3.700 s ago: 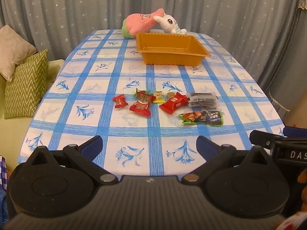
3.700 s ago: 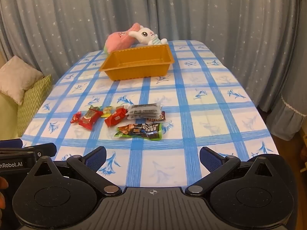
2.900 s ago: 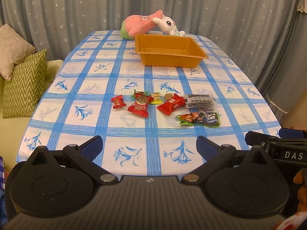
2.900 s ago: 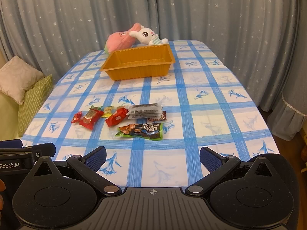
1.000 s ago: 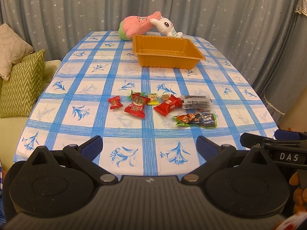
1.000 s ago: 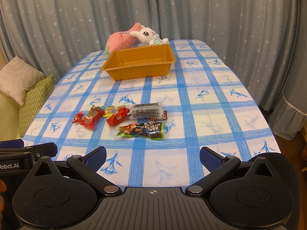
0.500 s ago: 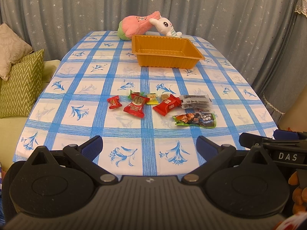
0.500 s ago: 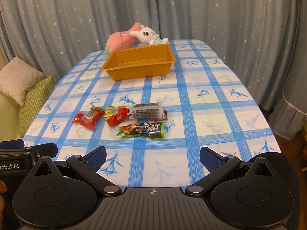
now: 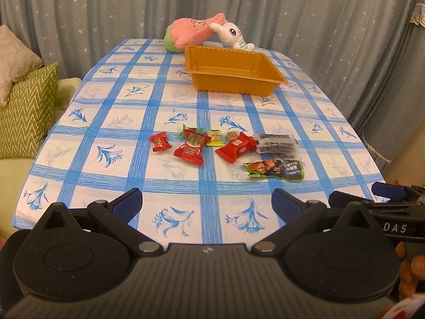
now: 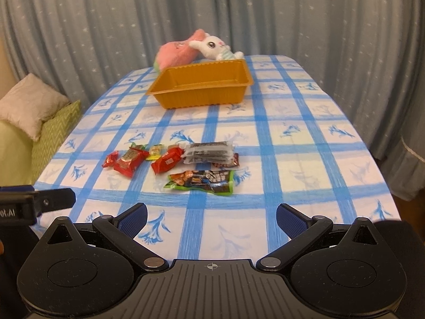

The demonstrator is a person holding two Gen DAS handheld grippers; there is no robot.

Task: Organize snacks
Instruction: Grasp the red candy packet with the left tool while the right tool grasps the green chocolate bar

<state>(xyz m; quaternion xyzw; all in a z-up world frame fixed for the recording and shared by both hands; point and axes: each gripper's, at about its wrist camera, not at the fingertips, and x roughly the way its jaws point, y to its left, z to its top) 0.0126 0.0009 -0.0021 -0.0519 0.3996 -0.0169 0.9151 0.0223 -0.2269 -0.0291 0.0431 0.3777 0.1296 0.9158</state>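
From the left wrist camera, the left gripper [image 9: 206, 204] hangs over the near edge of the table [image 9: 87, 159], its blue-padded jaws spread wide with nothing between them. The snacks lie in a loose row across the middle of the checked cloth: a small red candy [image 9: 160, 141] at the left, a red packet [image 9: 191, 146] beside it, a yellow candy [image 9: 214, 137] just behind, another red pack [image 9: 236, 146], then a clear pack [image 9: 276, 144] of dark strips and a green pouch [image 9: 275, 168] nearest the camera. The orange tray [image 9: 233, 81] sits farther back, well apart from the snacks, and looks bare inside. Two plush toys [image 9: 204, 33] rest behind it against the curtain [image 9: 318, 21]. Cushions [image 9: 26, 106] show at the left.

From the right wrist camera, the right gripper [image 10: 211, 217] also hovers at the near edge, jaws wide apart and holding nothing. The green pouch [image 10: 202, 181] lies closest ahead, the clear pack [image 10: 208, 152] just beyond it, the red packs to the left. The tray [image 10: 204, 98] stands farther back.
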